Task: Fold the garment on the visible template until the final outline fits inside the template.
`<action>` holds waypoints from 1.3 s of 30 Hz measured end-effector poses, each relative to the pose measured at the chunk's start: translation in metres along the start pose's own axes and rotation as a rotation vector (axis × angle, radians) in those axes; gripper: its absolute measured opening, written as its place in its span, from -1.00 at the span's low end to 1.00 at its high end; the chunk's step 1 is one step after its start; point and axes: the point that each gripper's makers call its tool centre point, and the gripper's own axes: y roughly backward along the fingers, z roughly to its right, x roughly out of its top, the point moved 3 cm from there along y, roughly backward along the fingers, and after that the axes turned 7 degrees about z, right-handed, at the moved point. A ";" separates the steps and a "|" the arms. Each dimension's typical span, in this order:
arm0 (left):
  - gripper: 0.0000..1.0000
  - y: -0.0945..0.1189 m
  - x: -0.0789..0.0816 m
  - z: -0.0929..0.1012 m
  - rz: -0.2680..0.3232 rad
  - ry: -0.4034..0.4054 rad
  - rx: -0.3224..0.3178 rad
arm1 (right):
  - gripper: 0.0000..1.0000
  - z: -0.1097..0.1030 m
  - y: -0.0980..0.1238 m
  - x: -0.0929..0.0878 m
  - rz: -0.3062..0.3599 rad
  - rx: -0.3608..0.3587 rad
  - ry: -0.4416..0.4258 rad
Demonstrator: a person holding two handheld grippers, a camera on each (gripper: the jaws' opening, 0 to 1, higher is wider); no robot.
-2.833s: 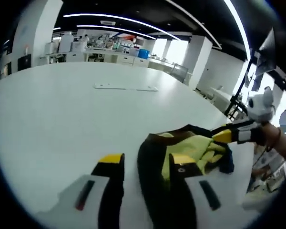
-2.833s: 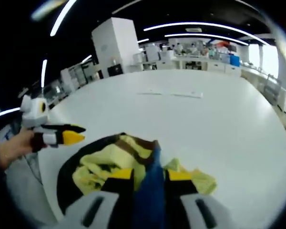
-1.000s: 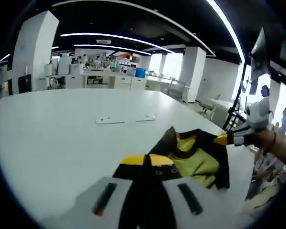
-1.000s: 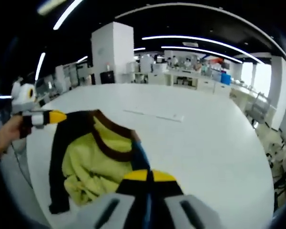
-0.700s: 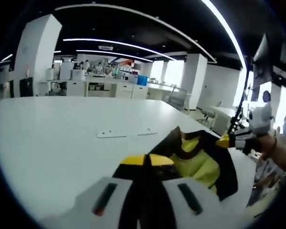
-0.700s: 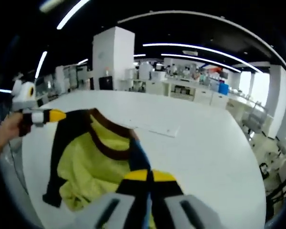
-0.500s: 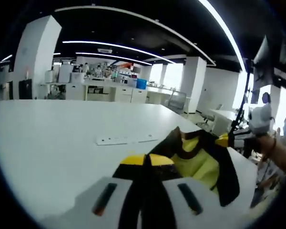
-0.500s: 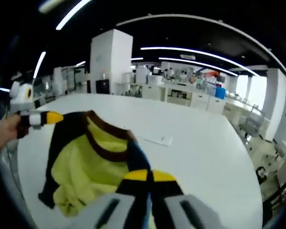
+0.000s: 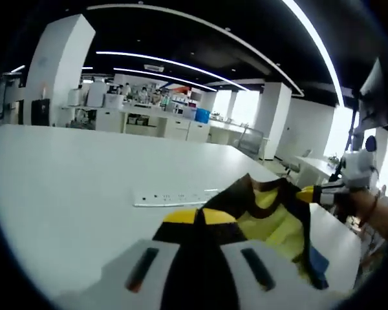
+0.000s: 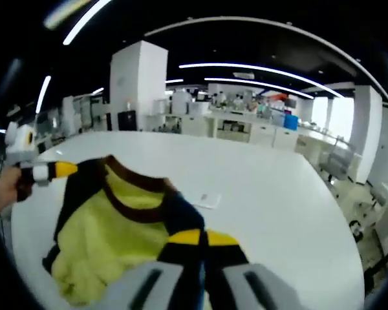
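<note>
— One garment (image 9: pixel 271 219)? Report the left gripper view.
— One. Soft yellow fabric with dark brown trim and black and blue panels, lifted above the white counter (image 9: pixel 64 187). The left gripper (image 9: pixel 197 217) has its yellow-tipped jaws closed together on a black edge of it. The right gripper (image 9: pixel 308 193), held by a hand (image 9: pixel 375 216), grips the far edge. One flat white strip (image 9: pixel 174 197) lies on the counter.
— Right gripper view?
— The right gripper (image 10: pixel 198 237) jaws are pinched on the garment (image 10: pixel 110 226) at its blue part. The left gripper (image 10: pixel 59 170) clamps the opposite corner. The fabric hangs spread between them, wrinkled. One smooth rounded counter (image 10: pixel 278 194).
</note>
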 end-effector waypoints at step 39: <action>-0.82 -0.080 -0.084 -0.051 -0.207 -0.102 0.095 | -0.54 0.017 -0.086 -0.074 -0.217 -0.034 -0.053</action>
